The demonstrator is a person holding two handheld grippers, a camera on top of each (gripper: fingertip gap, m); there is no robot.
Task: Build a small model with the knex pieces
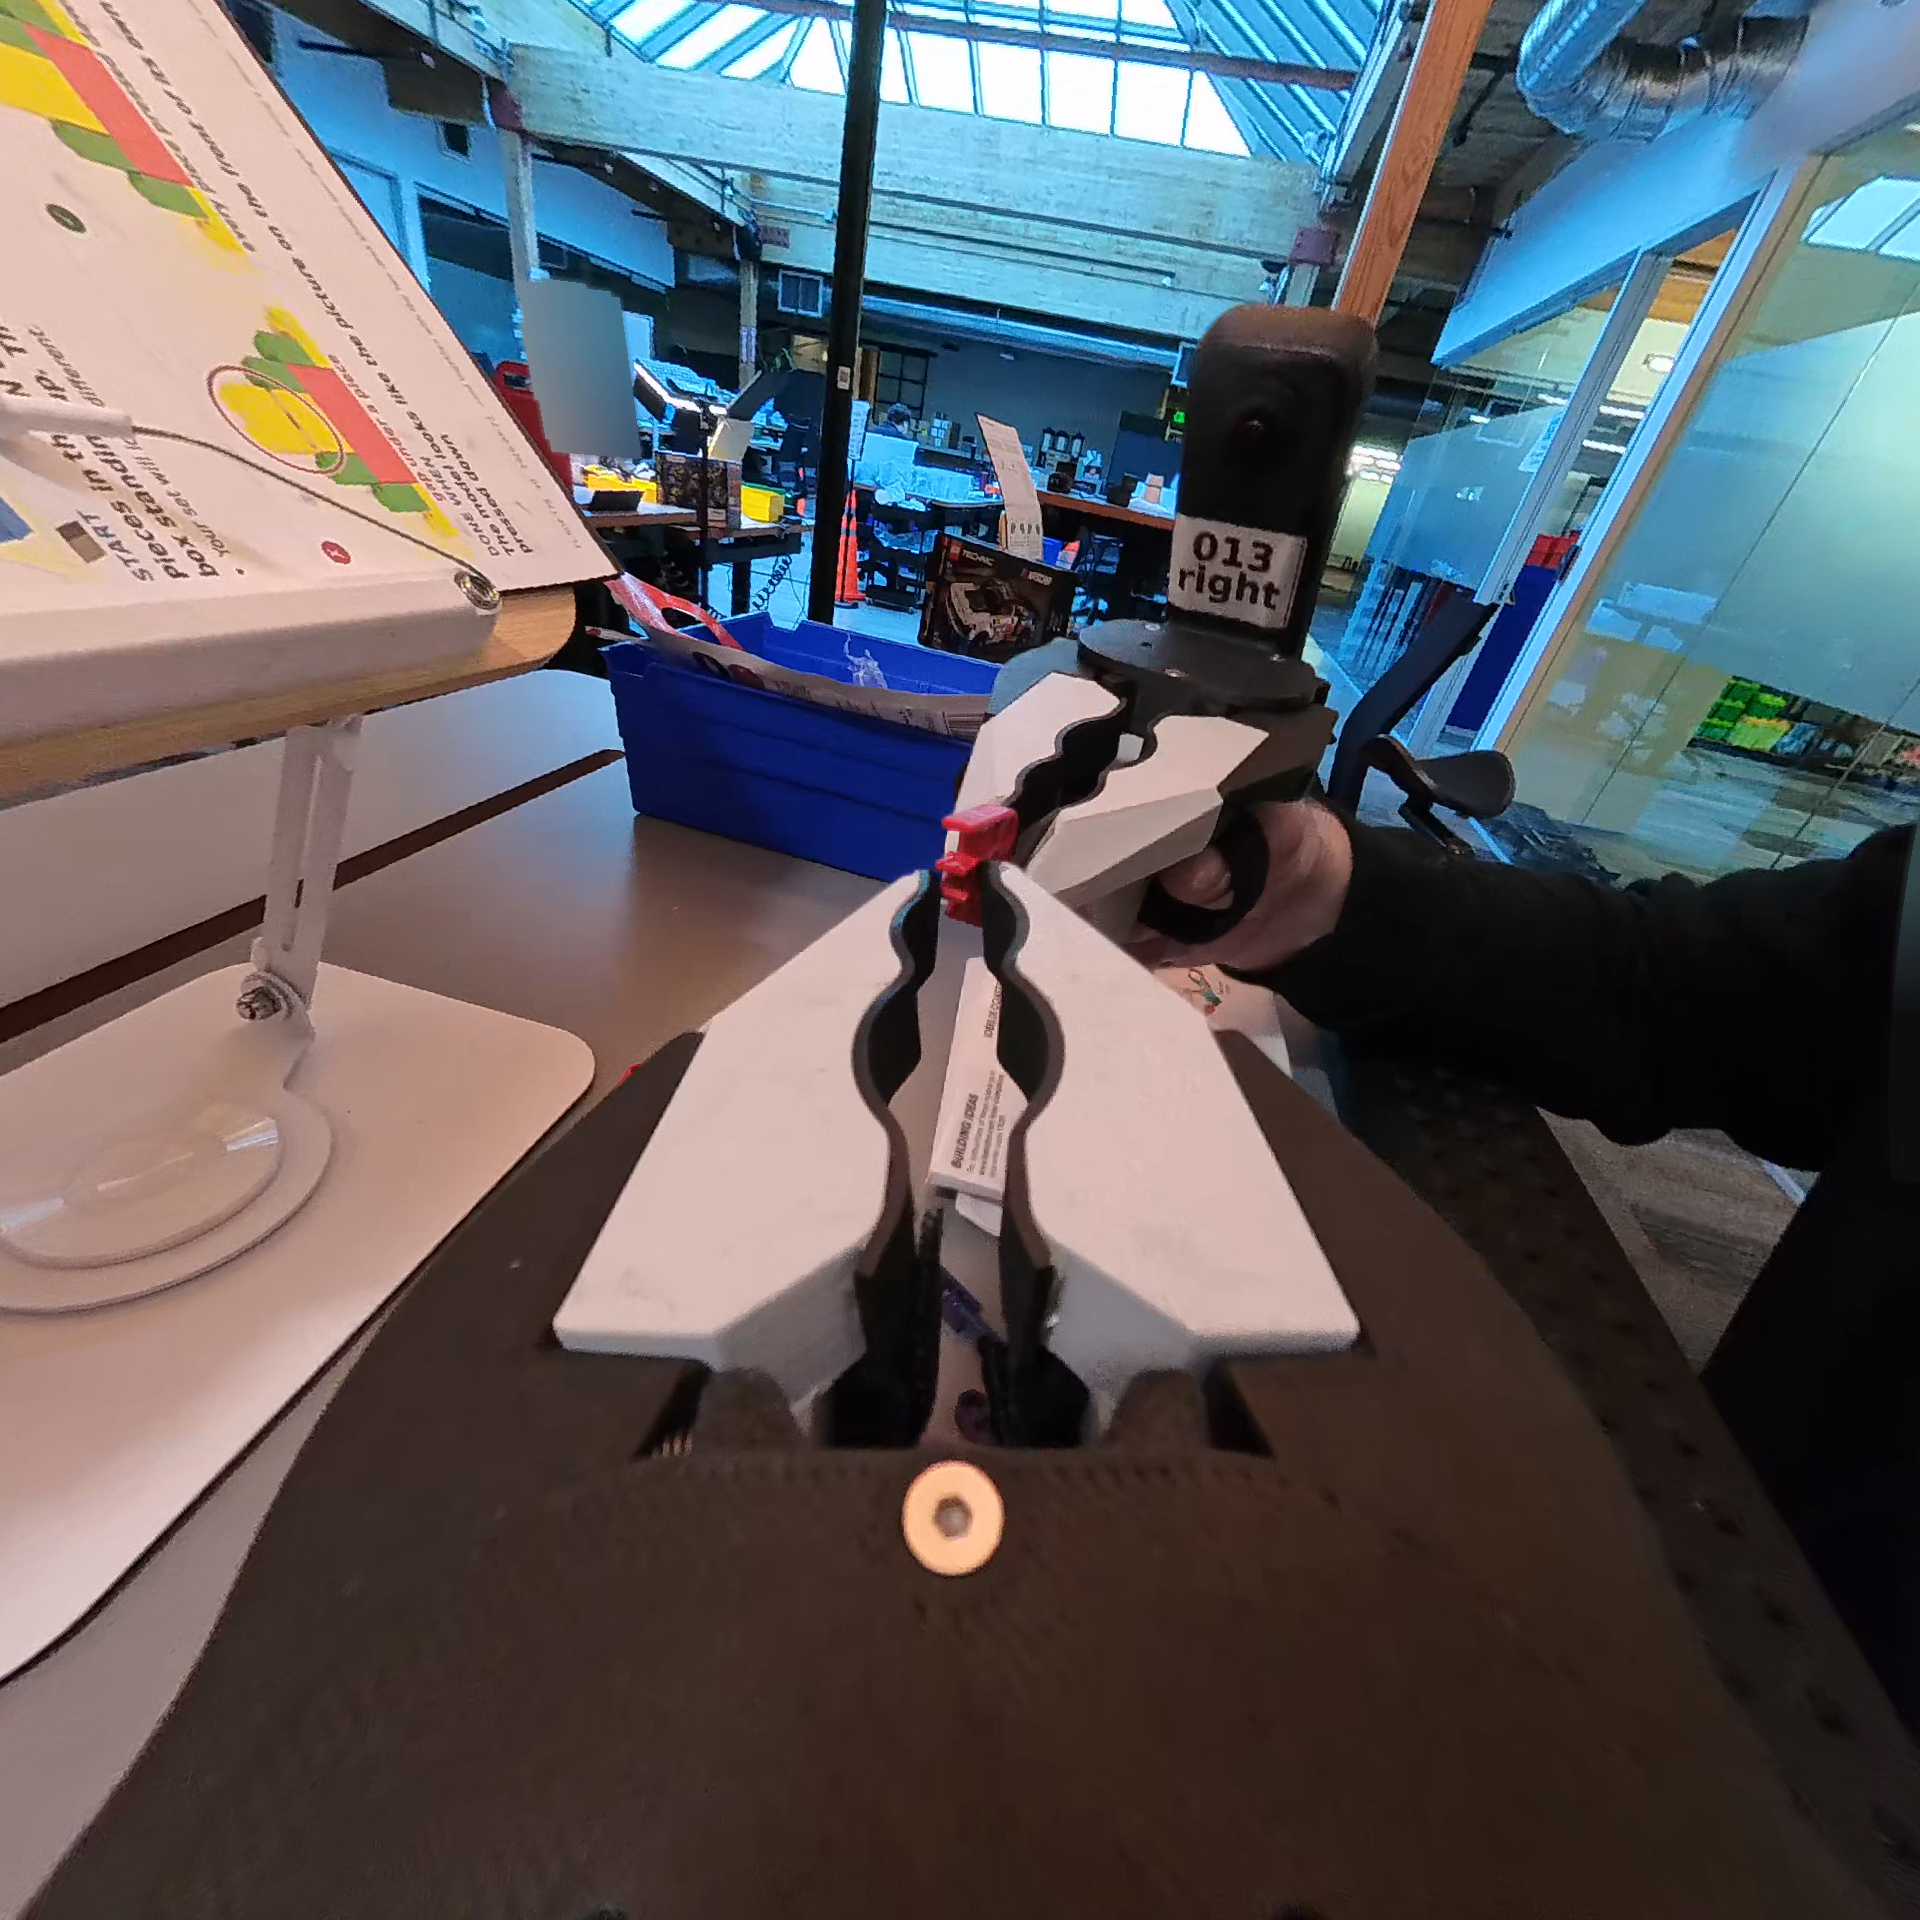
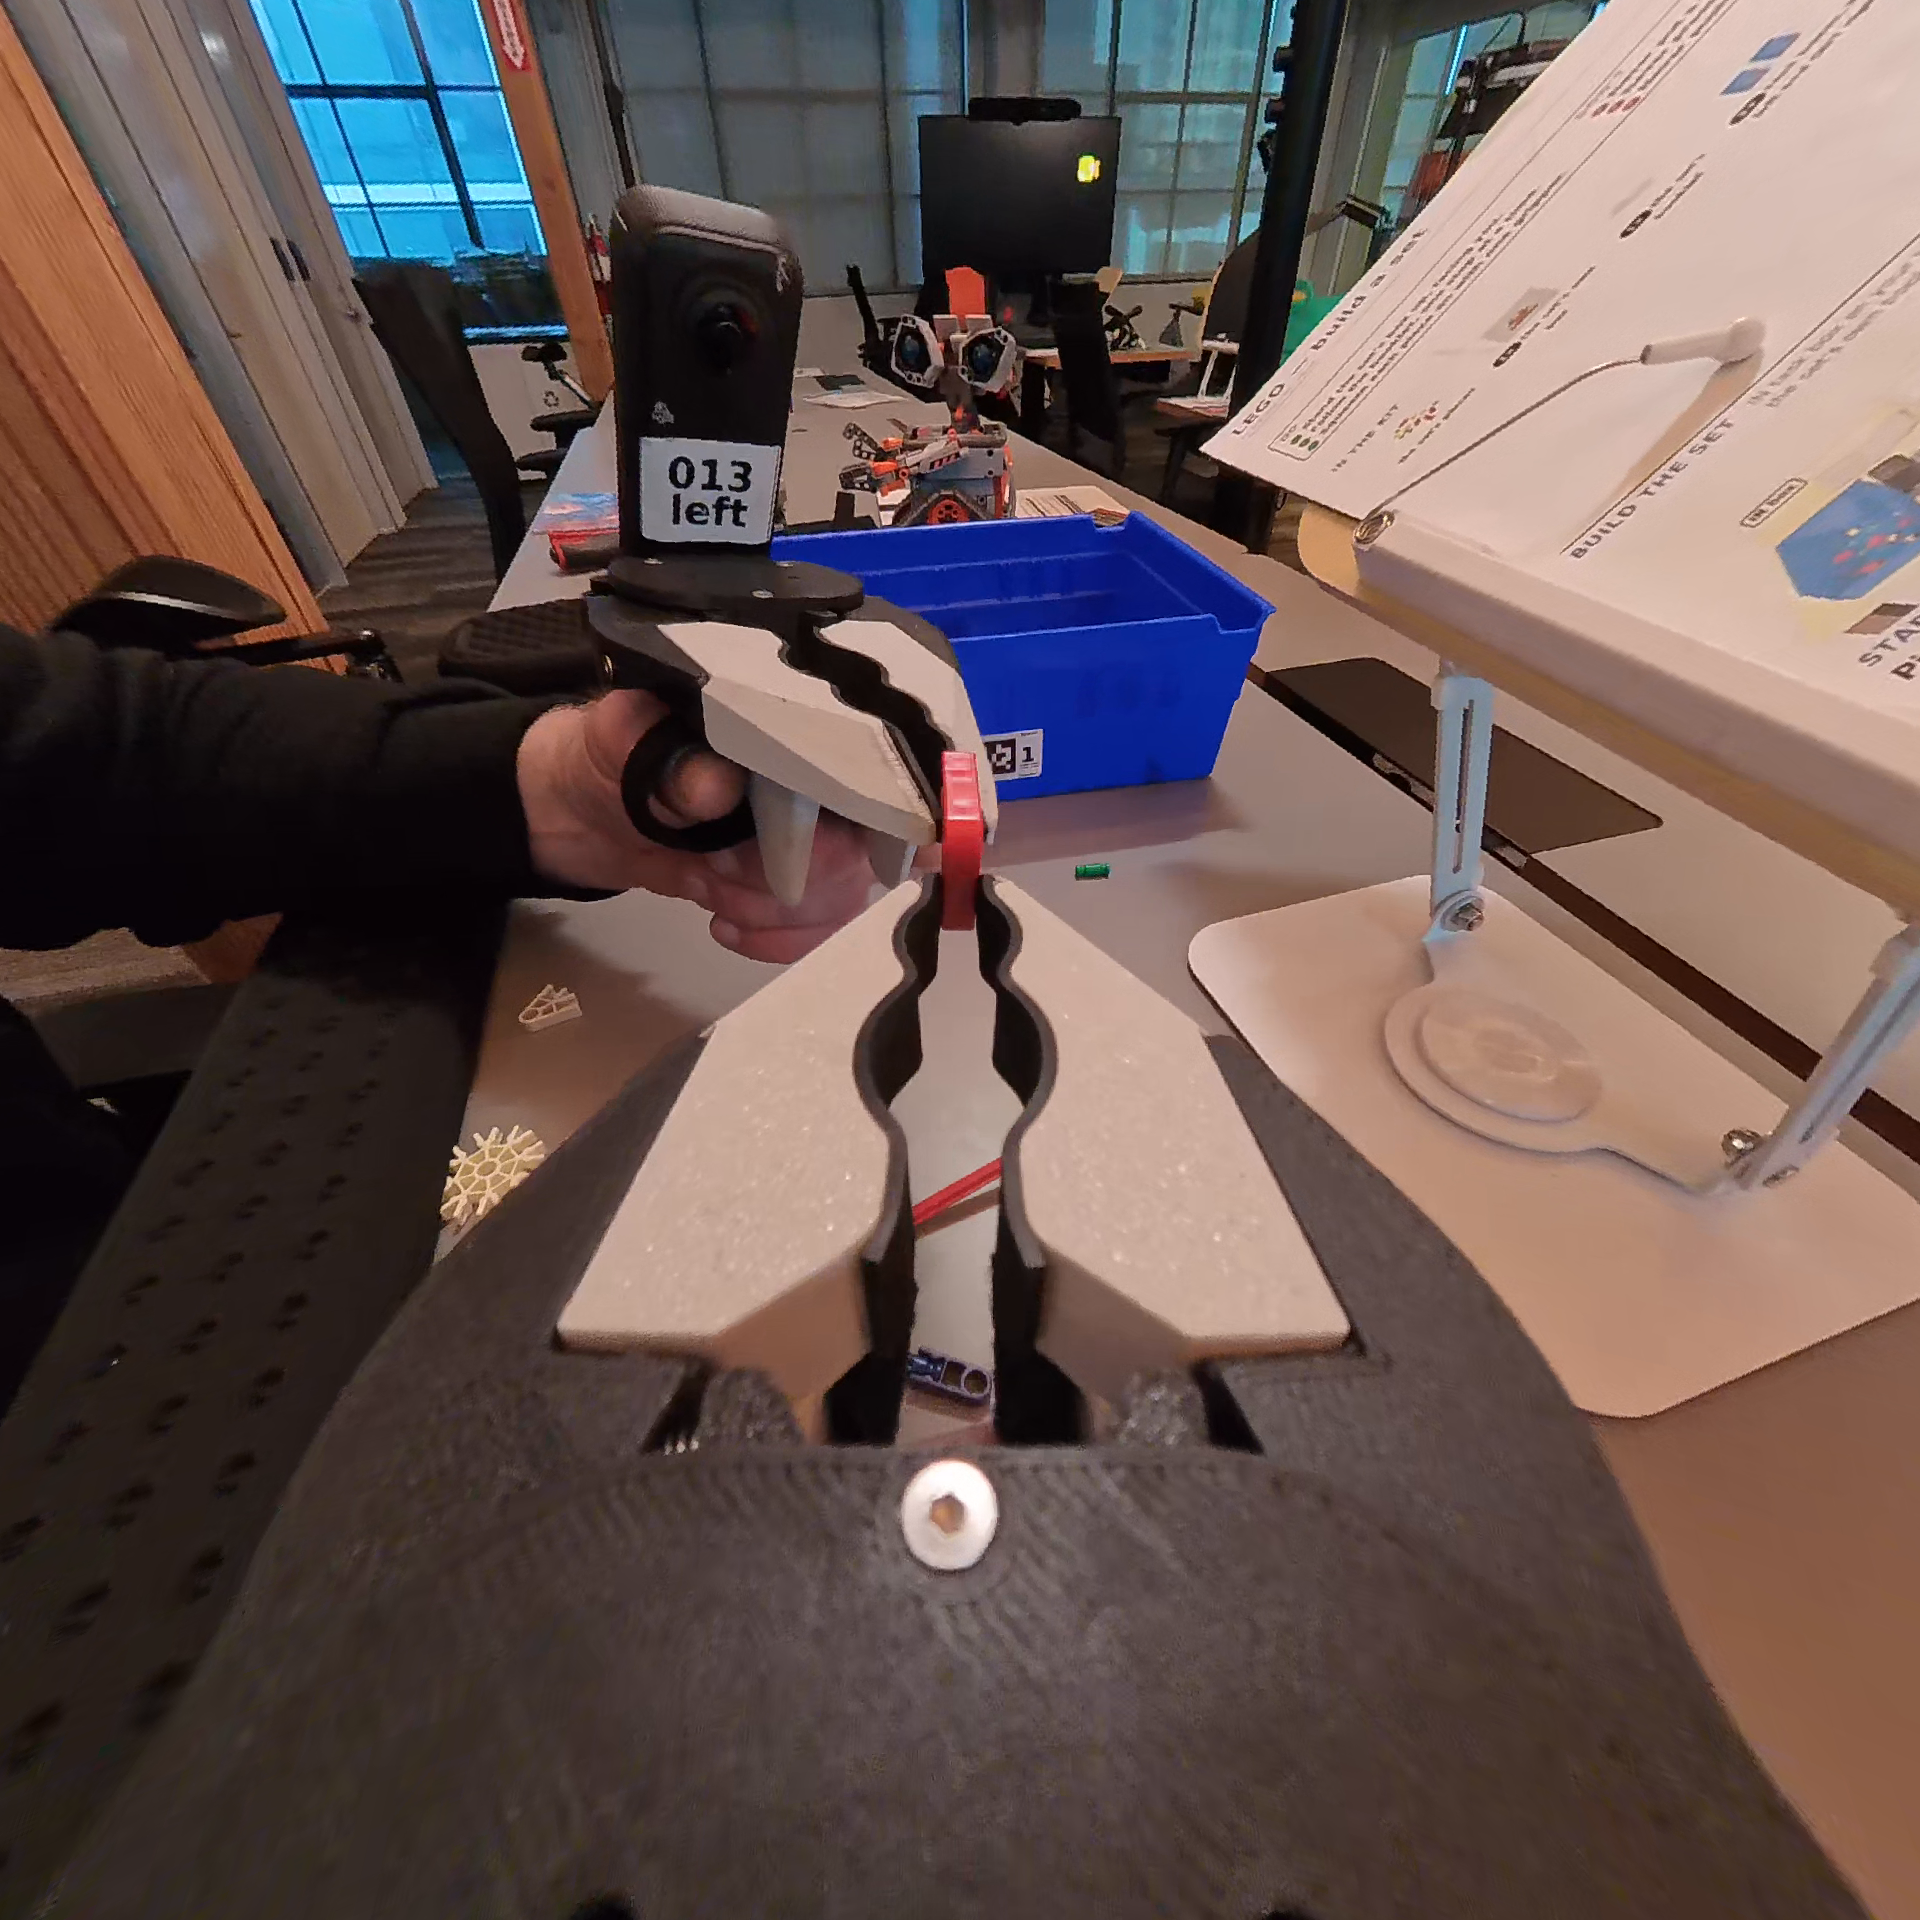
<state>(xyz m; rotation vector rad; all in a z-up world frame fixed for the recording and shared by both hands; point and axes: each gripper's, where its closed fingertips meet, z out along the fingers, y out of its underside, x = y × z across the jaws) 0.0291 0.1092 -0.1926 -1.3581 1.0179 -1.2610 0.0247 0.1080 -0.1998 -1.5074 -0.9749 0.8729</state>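
A small red plastic piece is held in the air between both grippers, above the grey table. My left gripper is shut on its lower end. My right gripper comes in from the right, held by a hand in a black sleeve, and is shut on its upper end. In the right wrist view the red piece stands upright. My right gripper pinches its bottom and the left gripper pinches its top, tip to tip.
A blue bin stands behind the grippers, with paper in it in the left wrist view. A tilted instruction board on a white stand is alongside. Loose parts lie on the table: a green piece, cream snowflake connectors, a red rod, a white booklet. The grippers are tip to tip, or close to it.
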